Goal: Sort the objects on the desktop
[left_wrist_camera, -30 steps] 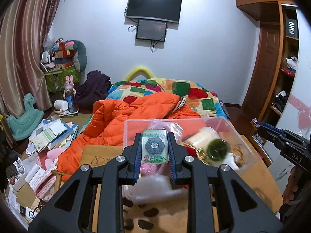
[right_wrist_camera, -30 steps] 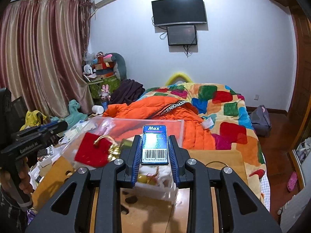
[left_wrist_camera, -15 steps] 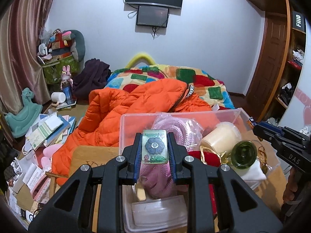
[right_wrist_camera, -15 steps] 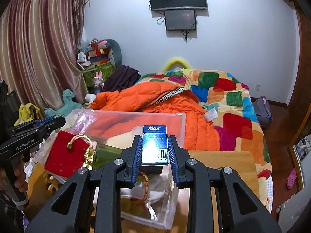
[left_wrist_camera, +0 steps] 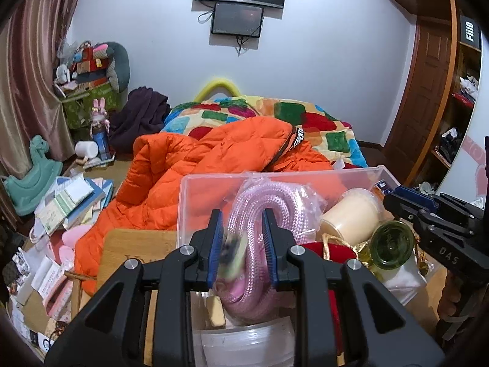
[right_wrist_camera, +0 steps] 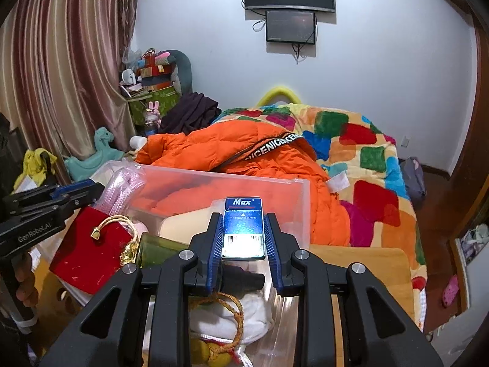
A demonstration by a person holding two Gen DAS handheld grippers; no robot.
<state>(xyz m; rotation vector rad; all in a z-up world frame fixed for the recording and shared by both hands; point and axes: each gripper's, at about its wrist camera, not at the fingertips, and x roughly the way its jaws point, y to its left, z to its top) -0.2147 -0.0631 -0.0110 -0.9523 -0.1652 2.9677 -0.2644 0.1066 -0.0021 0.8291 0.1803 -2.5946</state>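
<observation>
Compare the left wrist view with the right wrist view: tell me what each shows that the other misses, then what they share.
Only the left wrist view shows the left claw open, a blurred green card dropping between its pads, and the wooden shelving.

Only the right wrist view shows the right claw shut on the blue Max staple box, and the yellow cloth.

Both show the clear plastic bin, pink rope, red pouch, green glass and orange jacket.
</observation>
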